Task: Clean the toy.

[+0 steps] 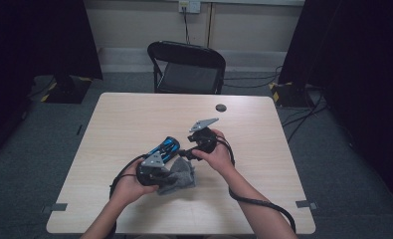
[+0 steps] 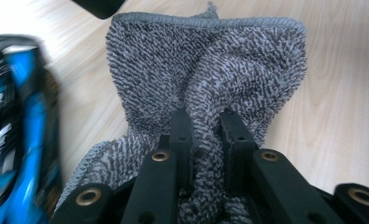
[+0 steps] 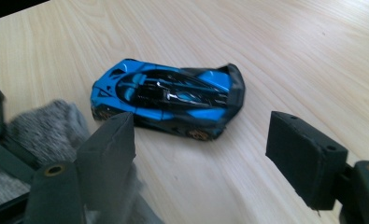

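**Grey cloth pinched, blue car waiting**

Grey terry cloth (image 2: 205,70), a small looped-pile rag with a stitched hem, lies bunched on the pale wooden desk (image 1: 134,114) near the person's side, just beside a glossy blue-and-black toy sports car (image 3: 166,98). The left gripper (image 2: 206,123) has its fingers (image 2: 180,135) pressed together on a gathered fold of the cloth, which bulges up between and around them. The right gripper (image 3: 201,154) hovers near the car with its fingers (image 3: 108,154) spread wide and nothing between them; the car rests on its wheels beyond them.

The cloth looks light, soft and limp: it will drape and drag rather than keep any shape, and its rough pile should grip well against the pads. A pinch on a thick fold, as here, seems safer than one on the thin hem, which could slip free.

The car looks hard, smooth and light, likely to roll or skid if pushed. Its shiny body offers little friction, so taking it across the flanks, between the wheels, appears the steadiest hold. Thin parts such as the tail may be fragile.
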`<state>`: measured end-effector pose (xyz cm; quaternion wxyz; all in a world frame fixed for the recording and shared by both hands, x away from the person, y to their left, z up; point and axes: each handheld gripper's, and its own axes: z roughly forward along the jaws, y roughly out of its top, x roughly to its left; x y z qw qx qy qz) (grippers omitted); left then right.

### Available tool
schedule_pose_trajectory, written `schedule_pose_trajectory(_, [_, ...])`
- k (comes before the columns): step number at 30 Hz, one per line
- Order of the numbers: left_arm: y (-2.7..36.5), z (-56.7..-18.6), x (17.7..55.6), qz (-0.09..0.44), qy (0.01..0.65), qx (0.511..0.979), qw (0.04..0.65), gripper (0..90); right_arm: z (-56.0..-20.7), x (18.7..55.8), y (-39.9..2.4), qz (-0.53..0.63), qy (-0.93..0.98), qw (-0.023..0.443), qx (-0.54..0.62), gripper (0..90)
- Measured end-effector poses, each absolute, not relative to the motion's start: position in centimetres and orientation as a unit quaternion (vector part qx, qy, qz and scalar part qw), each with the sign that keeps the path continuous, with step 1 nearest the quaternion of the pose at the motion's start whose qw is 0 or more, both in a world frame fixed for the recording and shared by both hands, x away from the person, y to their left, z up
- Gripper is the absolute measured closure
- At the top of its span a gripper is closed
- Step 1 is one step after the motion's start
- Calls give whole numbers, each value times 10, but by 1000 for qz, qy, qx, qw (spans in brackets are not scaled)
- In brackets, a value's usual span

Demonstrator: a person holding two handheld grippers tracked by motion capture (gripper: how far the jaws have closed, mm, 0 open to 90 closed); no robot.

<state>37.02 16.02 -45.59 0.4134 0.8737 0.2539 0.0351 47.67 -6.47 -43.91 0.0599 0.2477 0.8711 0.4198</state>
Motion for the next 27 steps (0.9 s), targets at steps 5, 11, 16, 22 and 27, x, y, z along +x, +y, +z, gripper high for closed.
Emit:
schedule_pose_trajectory(5, [197,-440,363,67,294,849,435,774,-440,481,-49,423,872,54,242,240])
schedule_pose_trajectory(11, [233,-434,365,103,347,822,440,775,-443,482,-30,414,880,51,226,244])
schedule_pose_trajectory(16, [253,-434,367,125,383,802,441,775,-451,480,-10,407,889,49,203,240])
schedule_pose_trajectory(22, [271,-438,370,135,417,785,438,776,-460,482,10,395,899,44,182,223])
schedule_pose_trajectory(27, [277,-444,371,144,432,780,429,775,-466,484,19,379,906,47,180,220])
